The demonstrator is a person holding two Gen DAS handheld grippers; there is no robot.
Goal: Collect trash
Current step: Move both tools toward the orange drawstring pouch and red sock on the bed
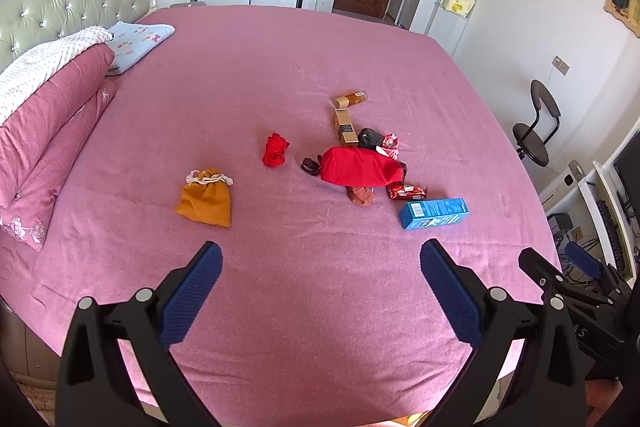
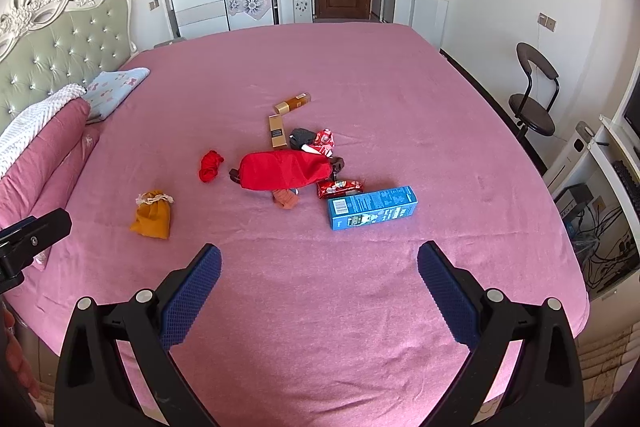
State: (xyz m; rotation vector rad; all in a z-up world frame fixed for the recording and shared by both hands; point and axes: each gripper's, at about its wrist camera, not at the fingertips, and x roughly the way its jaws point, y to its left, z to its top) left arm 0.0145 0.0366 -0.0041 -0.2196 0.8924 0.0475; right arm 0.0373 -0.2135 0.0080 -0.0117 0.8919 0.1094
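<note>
While both our left gripper (image 1: 320,259) and right gripper (image 2: 319,259) hang wide open and empty, the trash pile by the blue box (image 2: 372,207) sits far ahead, so we might grab the red pouch (image 2: 286,170) by mistake.

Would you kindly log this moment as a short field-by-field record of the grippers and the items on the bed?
surface: pink bed sheet
left gripper: open, holding nothing
right gripper: open, holding nothing
nearest box: blue carton, lying flat
central pile: red pouch among red snack wrappers and tan boxes
apart from pile: orange drawstring bag, red bundle
</note>
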